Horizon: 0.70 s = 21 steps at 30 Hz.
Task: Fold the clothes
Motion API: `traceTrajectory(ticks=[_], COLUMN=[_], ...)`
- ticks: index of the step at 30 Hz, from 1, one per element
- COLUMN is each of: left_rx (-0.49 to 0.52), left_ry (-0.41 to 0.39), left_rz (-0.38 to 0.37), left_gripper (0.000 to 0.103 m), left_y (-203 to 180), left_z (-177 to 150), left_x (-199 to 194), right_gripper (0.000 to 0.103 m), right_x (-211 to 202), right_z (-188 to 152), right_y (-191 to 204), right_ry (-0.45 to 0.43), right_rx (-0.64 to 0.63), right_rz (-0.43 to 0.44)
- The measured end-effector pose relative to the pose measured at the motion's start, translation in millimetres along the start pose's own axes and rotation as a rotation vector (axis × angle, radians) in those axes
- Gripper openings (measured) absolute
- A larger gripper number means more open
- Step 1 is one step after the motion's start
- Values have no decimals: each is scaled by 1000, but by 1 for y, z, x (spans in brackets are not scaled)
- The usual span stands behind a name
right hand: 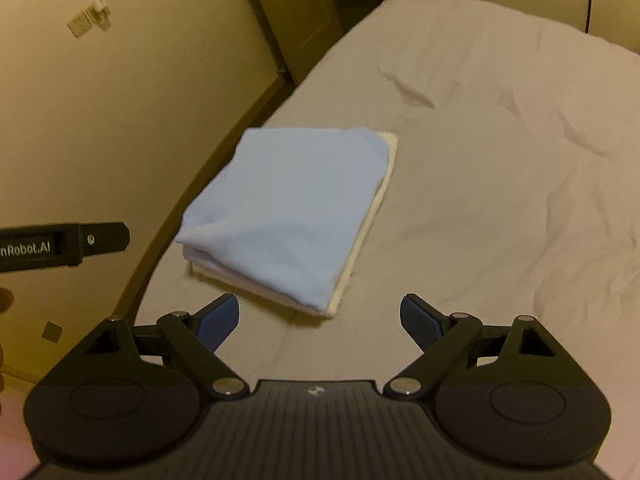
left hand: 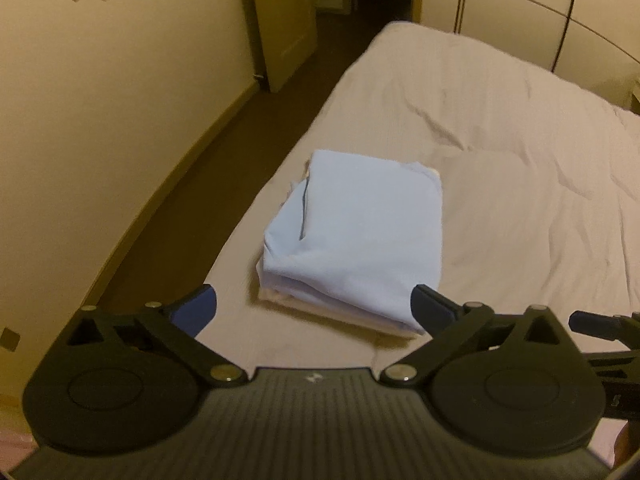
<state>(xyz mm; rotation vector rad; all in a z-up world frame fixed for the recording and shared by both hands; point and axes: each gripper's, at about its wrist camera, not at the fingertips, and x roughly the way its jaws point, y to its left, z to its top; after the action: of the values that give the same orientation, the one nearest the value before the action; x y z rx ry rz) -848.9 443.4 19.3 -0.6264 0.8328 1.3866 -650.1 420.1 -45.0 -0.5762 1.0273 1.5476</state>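
Wrinkled beige bedding (left hand: 500,140) fills the left wrist view, with a folded light-blue garment (left hand: 356,236) stacked on a cream one (left hand: 280,298) at twelve o'clock from the left gripper (left hand: 314,308), whose fingers stand wide apart, holding nothing, the pile's near edge between the tips. From the right wrist, the same blue stack (right hand: 292,212) lies at eleven o'clock, just ahead of the right gripper (right hand: 320,320), likewise spread and empty, while the left gripper's finger (right hand: 80,242) shows at nine o'clock.

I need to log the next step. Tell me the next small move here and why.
Probably back both tools away. The light blue garment already lies folded on a cream folded piece near the bed edge, and the left tool and right tool hang open, short of the stack, holding nothing.
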Motion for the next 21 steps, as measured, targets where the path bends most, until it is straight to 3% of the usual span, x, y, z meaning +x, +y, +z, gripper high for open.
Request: traceTrajectory(ticks=[3, 12, 21], left_rx=[-12, -127, -185], left_ry=[-41, -15, -13], left_rz=[80, 90, 130], left_gripper=[102, 102, 102], left_y=[-15, -47, -74], left_z=[-14, -59, -92], left_x=[-29, -74, -95], right_gripper=[90, 90, 90], right_x=[-23, -66, -78], right_z=[-6, -27, -44], right_y=[-9, -34, -49], right_ry=[-31, -40, -10], right_rx=[-18, -116, -190], right_rz=[4, 18, 34])
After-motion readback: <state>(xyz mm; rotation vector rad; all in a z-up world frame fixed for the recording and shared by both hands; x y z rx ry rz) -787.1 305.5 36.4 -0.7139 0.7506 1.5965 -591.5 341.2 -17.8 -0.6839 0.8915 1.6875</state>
